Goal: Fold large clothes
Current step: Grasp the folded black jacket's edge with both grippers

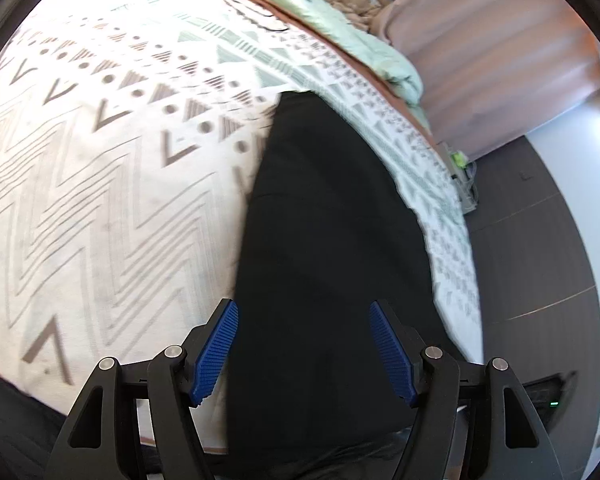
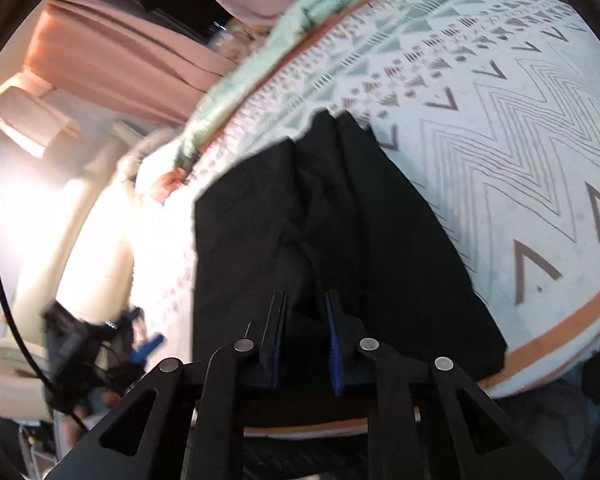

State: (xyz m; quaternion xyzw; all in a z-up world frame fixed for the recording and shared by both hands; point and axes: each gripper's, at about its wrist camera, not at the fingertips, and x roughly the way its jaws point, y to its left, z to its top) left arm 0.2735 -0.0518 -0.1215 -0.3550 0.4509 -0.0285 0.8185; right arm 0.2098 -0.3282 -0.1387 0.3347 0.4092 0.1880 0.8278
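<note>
A large black garment [image 1: 324, 216] lies on a bed with a white patterned cover [image 1: 100, 184]. In the left wrist view it runs away from me as a long smooth strip. My left gripper [image 1: 304, 312] is open above its near end, blue pads [image 1: 216, 348] apart and empty. In the right wrist view the garment [image 2: 400, 248] is wider, with folds down its middle. My right gripper [image 2: 306, 308] is partly closed over a raised fold of the black cloth [image 2: 300, 264]; whether the pads pinch it does not show.
A mint green quilt [image 1: 340, 28] is bunched along the bed's far edge. Pink curtains [image 1: 500, 52] hang beyond. Dark floor [image 1: 540, 248] lies right of the bed. The other gripper [image 2: 100, 344] with cables shows at the lower left of the right wrist view.
</note>
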